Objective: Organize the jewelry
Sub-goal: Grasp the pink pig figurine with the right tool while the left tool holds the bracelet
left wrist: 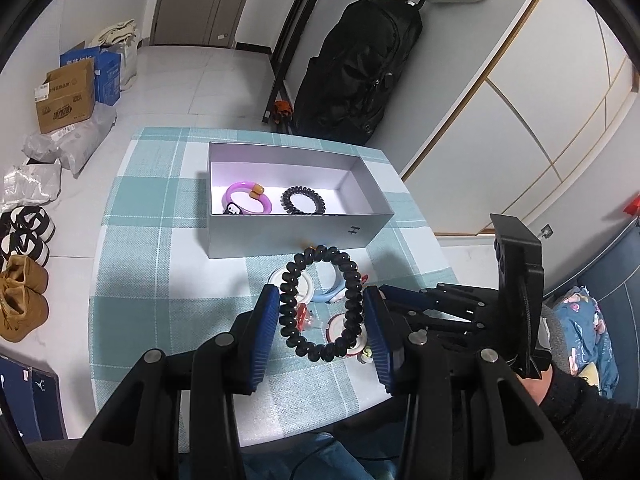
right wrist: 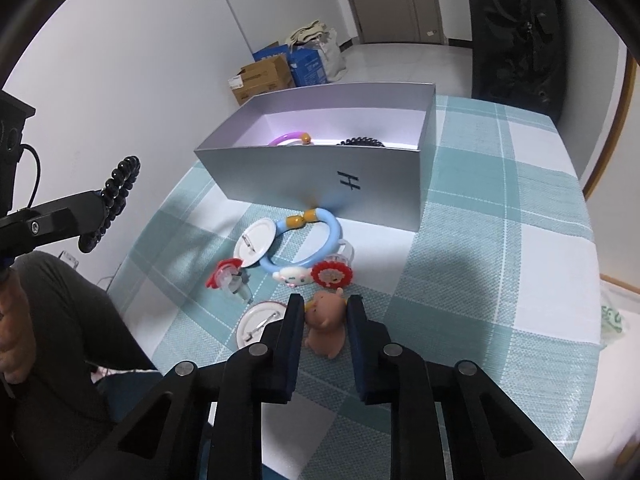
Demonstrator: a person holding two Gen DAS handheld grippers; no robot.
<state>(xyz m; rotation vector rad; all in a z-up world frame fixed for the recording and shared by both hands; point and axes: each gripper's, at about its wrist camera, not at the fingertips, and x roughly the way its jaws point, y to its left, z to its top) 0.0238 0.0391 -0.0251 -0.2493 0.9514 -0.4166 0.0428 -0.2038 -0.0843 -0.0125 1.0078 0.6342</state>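
Note:
My left gripper (left wrist: 321,300) is shut on a black spiral hair tie (left wrist: 320,348) and holds it above the table, short of the grey box (left wrist: 296,232); the tie also shows in the right wrist view (right wrist: 116,196). Inside the box lie a purple bracelet (left wrist: 248,199) and a second black spiral tie (left wrist: 303,201). My right gripper (right wrist: 325,300) is shut on a small brown pig figure (right wrist: 326,326) resting on the cloth. A blue bracelet with a white dog charm (right wrist: 308,246), a red lion charm (right wrist: 330,276), two white badges (right wrist: 255,242) and a red-and-clear piece (right wrist: 228,278) lie before the box.
The table has a teal and white checked cloth (right wrist: 500,240). A black backpack (left wrist: 356,76) stands behind it. Cardboard boxes (left wrist: 64,96), bags and shoes (left wrist: 20,304) sit on the floor to the left. The person's leg (right wrist: 60,320) is at the table's near left.

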